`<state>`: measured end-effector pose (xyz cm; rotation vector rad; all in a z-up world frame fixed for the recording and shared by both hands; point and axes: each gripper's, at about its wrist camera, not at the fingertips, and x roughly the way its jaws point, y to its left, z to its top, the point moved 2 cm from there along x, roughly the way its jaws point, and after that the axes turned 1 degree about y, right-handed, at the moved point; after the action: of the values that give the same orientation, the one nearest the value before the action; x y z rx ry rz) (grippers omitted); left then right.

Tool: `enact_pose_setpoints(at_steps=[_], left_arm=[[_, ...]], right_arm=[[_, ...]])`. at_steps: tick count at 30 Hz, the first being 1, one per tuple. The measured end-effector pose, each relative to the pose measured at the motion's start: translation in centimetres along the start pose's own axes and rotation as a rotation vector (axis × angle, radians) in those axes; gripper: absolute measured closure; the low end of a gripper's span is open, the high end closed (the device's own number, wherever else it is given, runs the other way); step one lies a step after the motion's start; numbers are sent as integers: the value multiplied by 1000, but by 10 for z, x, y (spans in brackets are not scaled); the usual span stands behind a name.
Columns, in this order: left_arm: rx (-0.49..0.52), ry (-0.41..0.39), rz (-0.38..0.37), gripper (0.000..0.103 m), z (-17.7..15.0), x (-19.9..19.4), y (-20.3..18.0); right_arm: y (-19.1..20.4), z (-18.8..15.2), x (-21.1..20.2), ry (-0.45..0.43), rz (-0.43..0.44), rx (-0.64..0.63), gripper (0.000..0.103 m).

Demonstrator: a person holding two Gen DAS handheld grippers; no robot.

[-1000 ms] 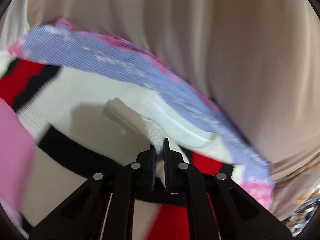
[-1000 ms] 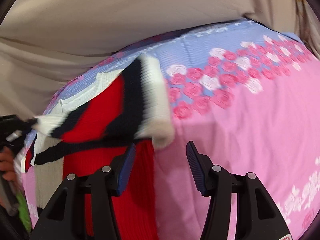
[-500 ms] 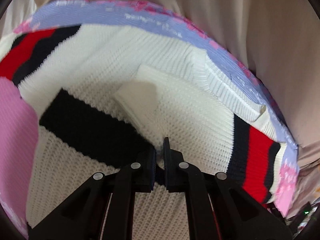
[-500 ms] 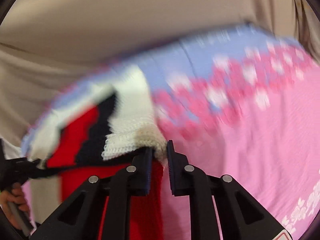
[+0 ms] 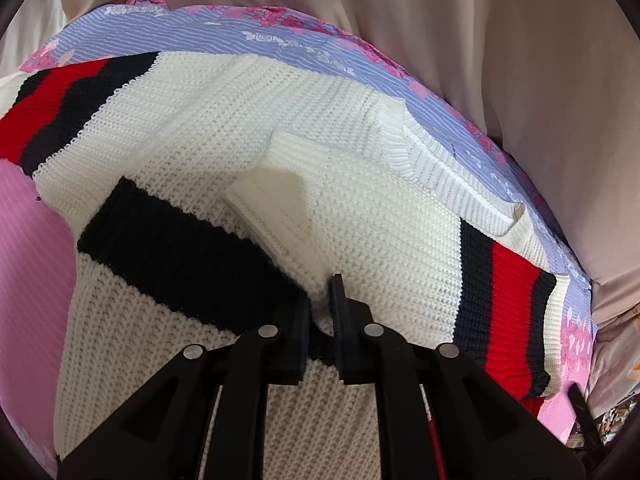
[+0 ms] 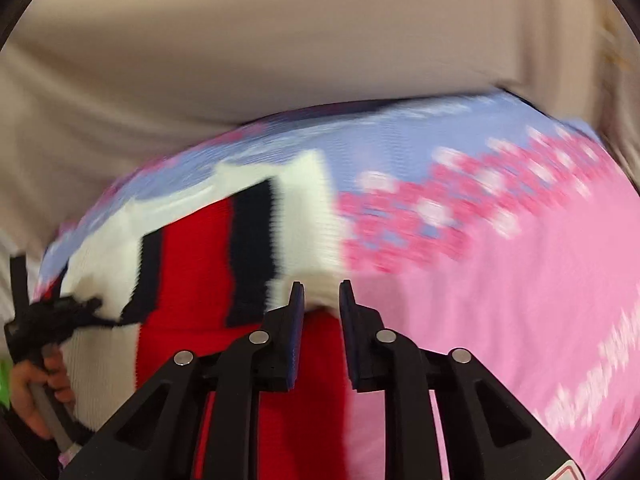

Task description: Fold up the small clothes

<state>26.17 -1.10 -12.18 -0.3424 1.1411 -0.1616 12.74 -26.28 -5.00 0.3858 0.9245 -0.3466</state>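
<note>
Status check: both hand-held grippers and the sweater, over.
Left hand-held gripper shut on sweater. Right hand-held gripper pinching its white cuff. Nothing in the way.

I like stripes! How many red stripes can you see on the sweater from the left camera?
2. One red stripe runs across the sweater at the far left; the other red stripe is on the right cuff. More may hide under the folds or behind the fingers.
</note>
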Motion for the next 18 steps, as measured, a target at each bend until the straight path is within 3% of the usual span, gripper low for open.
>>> enact_pose_setpoints(at_steps=[2,4,5,7,9,12,14,18], left_arm=[[-13,11,-20,90,-1,-4,3],[-65,16,-64,87,-1,-15,17],[-96,2,-89,86,0,-24,26],[-196,-48,-143,73,5,-49,63],[-282,-91,-135,63,13,-67,101],[-454,-152,-61,55,36,-89,186],[-565,-204,37,53,57,-101,249],[-606,-239,250,52,94,-101,325]], right_arm=[[16,0,36,56,-18,-58,89],[7,-9,69,134,-63,-44,98],[2,-11,69,91,-38,-29,99],[2,-9,60,113,-51,-19,98],[5,-9,43,105,-60,-3,92],[15,-21,16,98,-45,1,86],[26,-36,1,114,-28,-19,80],[52,-71,-13,170,-11,-95,63]])
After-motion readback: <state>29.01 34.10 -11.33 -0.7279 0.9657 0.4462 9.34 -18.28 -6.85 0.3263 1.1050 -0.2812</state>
